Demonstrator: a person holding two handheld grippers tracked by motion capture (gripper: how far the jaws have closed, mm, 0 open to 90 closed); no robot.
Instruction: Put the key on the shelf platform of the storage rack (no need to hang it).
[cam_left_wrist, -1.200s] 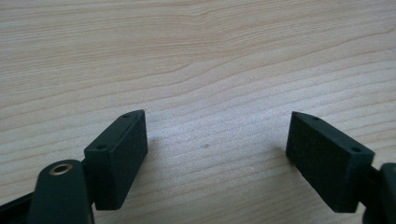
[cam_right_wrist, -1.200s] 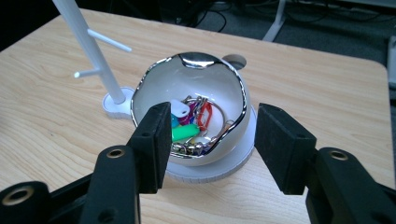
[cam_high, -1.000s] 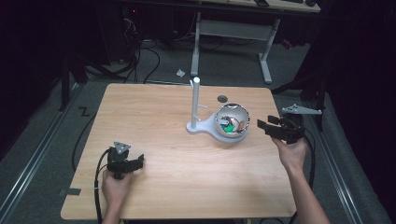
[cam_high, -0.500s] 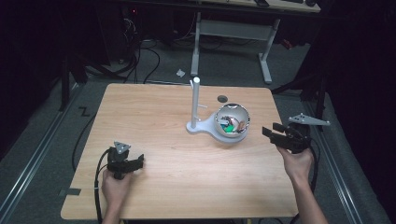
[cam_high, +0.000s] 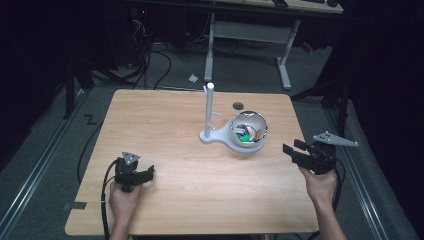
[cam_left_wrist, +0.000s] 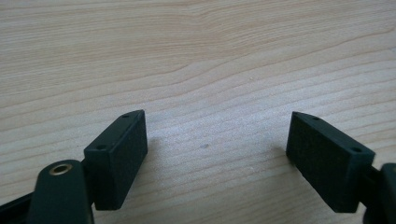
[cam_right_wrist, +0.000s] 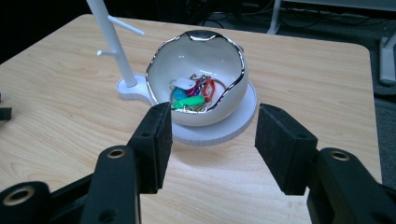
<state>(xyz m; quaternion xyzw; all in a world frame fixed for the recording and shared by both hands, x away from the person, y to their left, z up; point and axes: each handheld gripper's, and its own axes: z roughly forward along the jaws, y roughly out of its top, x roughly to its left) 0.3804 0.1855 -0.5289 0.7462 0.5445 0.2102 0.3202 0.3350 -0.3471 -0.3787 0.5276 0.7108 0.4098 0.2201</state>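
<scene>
A white bowl with a wavy silver rim (cam_high: 248, 131) (cam_right_wrist: 201, 79) rests on a white round base joined to an upright white peg stand (cam_high: 209, 107) (cam_right_wrist: 112, 39). Coloured key tags and keys (cam_right_wrist: 192, 95) lie inside the bowl. My right gripper (cam_high: 291, 152) (cam_right_wrist: 210, 135) hovers at the table's right edge, pointing at the bowl, jaws open and empty, a short way off it. My left gripper (cam_high: 148, 174) (cam_left_wrist: 217, 156) sits low over bare wood at the front left, open with nothing between its jaws.
A small dark round hole (cam_high: 238, 105) marks the wooden table (cam_high: 170, 130) behind the bowl. Beyond the table stands a white desk frame (cam_high: 250, 35) on a grey floor with cables. Dark surroundings lie to the right.
My right gripper has drawn back from beside the bowl toward the table's right front edge and sunk slightly. The left gripper has stayed put.
</scene>
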